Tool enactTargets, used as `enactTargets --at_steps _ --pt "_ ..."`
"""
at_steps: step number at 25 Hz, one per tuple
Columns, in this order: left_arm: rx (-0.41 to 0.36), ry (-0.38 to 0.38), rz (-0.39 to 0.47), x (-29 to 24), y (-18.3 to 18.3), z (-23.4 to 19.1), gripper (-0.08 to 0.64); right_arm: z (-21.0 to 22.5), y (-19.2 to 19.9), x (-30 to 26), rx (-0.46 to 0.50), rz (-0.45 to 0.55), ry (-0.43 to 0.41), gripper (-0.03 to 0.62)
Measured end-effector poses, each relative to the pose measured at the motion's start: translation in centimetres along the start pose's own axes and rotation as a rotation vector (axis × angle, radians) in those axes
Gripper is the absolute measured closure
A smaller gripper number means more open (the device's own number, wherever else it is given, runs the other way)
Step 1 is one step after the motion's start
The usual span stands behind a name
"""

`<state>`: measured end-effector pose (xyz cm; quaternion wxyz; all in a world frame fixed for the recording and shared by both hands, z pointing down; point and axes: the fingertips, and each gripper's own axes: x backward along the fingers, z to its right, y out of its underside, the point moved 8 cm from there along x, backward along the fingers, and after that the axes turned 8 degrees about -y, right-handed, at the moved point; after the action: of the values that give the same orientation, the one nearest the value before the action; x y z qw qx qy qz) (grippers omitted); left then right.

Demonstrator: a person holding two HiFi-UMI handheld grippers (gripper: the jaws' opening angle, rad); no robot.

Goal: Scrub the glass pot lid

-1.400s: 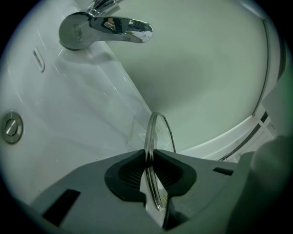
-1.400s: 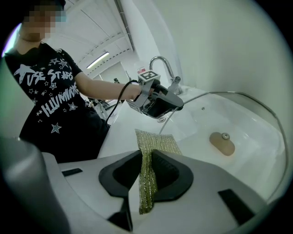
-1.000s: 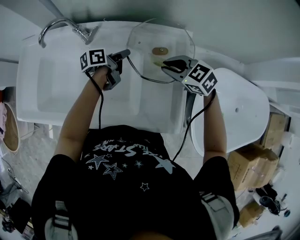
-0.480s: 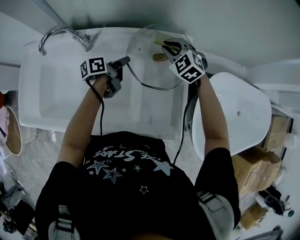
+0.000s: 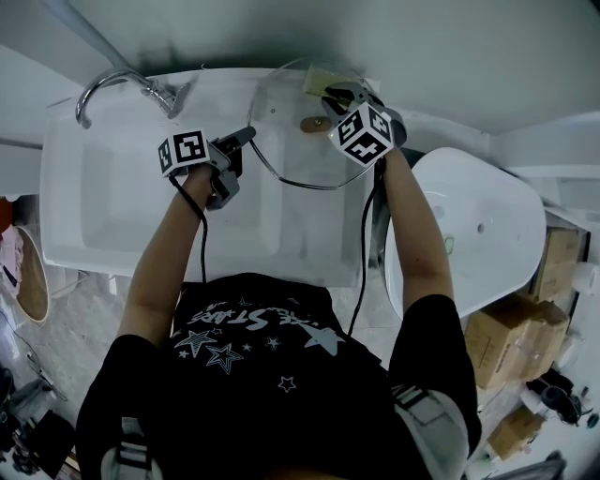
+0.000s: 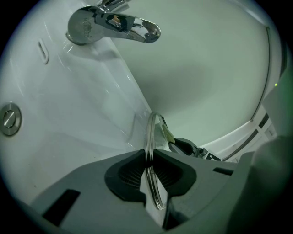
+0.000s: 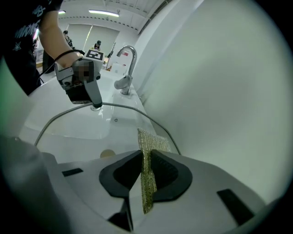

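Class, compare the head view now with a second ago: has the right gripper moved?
Yes. The right gripper has shifted toward the wall behind the sink, to the glass pot lid's far rim.

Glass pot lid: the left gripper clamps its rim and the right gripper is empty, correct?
No. The right gripper is shut on a scouring cloth, as the right gripper view shows. The left gripper does clamp the rim of the glass pot lid.

Dim, greenish, even light; both gripper views bend strongly and darken to black at the corners. Glare streaks the tap [image 6: 114, 25] far above the left fingers [image 6: 128, 176], and ceiling strips [image 7: 103, 13] glow beyond the right fingers [image 7: 121, 176].
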<state>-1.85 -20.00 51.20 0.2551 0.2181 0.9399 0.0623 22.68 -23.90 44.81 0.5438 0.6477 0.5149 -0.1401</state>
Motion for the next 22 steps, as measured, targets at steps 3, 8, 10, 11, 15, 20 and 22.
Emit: enactTargets --at_steps 3,8,10,11,15,20,22 --pt "0.002 0.002 0.003 0.0 0.0 -0.1 0.499 -0.2 0.4 -0.1 -0.025 -0.026 0.012 0.528" --pt "0.008 -0.001 0.004 0.0 0.0 0.0 0.499 -0.5 0.9 0.4 -0.090 -0.046 0.017 0.528" --pt "0.011 -0.003 0.005 0.0 0.0 0.0 0.499 -0.8 1.2 0.6 -0.116 -0.056 0.016 0.527" --pt "0.011 -0.003 0.005 0.0 0.0 0.0 0.499 -1.0 1.4 0.6 -0.131 -0.061 0.015 0.526" --pt "0.011 -0.003 0.006 0.0 0.0 -0.1 0.499 -1.8 2.2 1.2 -0.198 -0.076 0.021 0.526" --pt "0.021 -0.002 0.007 0.1 0.1 0.0 0.499 -3.4 3.4 2.6 -0.304 -0.091 0.045 0.525" --pt "0.019 -0.004 0.008 0.1 0.1 0.1 0.499 -4.1 3.8 3.0 -0.342 -0.087 0.051 0.525"
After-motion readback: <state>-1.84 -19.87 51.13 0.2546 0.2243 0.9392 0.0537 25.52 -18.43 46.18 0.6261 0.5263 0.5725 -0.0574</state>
